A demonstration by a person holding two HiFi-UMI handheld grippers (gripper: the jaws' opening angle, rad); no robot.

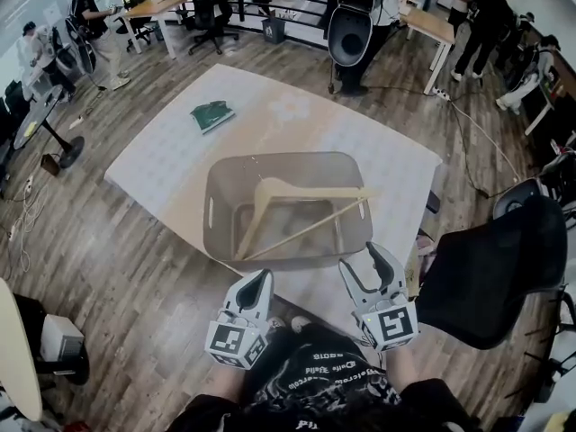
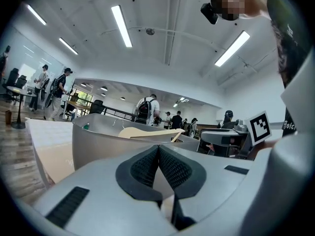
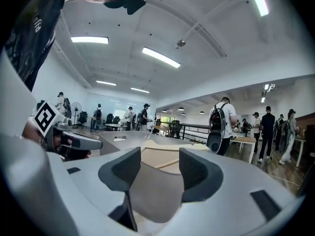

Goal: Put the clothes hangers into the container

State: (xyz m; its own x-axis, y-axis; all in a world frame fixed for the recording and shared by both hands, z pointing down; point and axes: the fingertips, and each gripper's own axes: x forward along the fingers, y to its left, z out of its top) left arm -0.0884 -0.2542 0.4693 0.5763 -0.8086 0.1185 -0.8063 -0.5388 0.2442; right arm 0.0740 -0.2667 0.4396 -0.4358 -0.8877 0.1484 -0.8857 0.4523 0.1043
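Lying inside the container (image 1: 216,210), wooden hangers (image 1: 306,193); shirt print (image 1: 315,372) seems unreadable.

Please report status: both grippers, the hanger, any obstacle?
Left gripper shut, right gripper open, both empty. Wooden hanger inside container. Green item beyond it, no obstacle.

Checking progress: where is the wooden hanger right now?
In the head view, the wooden hanger lies inside the grey container, mid-table, right of centre.

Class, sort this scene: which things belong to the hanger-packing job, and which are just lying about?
Job:
- wooden hanger, in the container
- container
- left gripper, shut and empty
- right gripper, open and empty

Lying about:
- green object on the table
- black chair
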